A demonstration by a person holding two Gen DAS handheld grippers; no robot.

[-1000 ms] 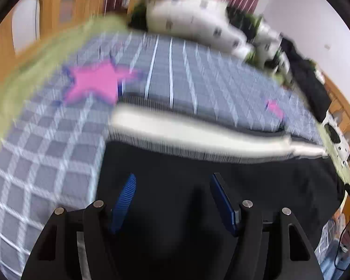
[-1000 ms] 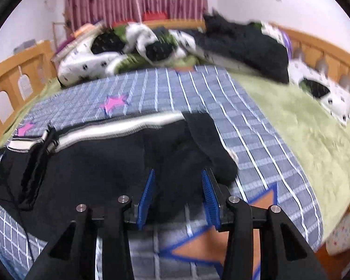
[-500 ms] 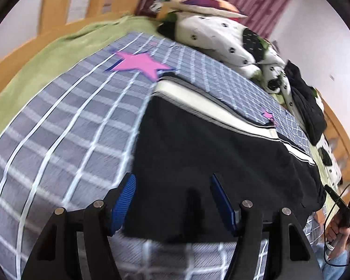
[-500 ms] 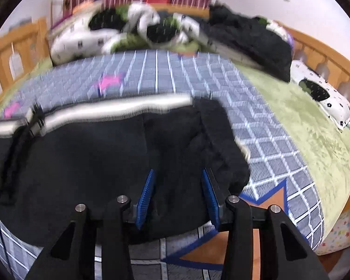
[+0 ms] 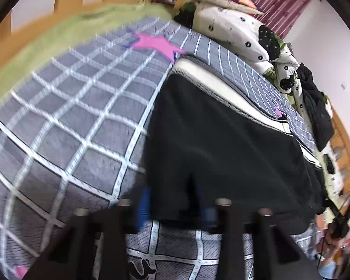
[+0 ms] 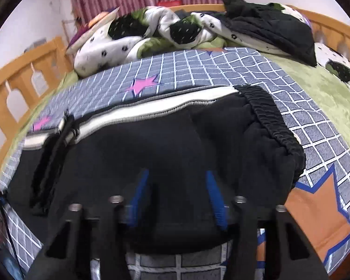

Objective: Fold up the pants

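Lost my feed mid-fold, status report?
Left gripper just closed on near edge of black pants. Right gripper open, straddling same edge. Pants flat on checked blanket. Nothing in the way.

One pair of pants [image 6: 175,144], two tools, three pink stars.

left tongs [image 5: 175,206]: my jaws have just been closing, blurred, pinching the near hem of the pants [image 5: 221,144], tilted down | right tongs [image 6: 178,196]: jaws part-open over black cloth, nothing clamped, tilted down
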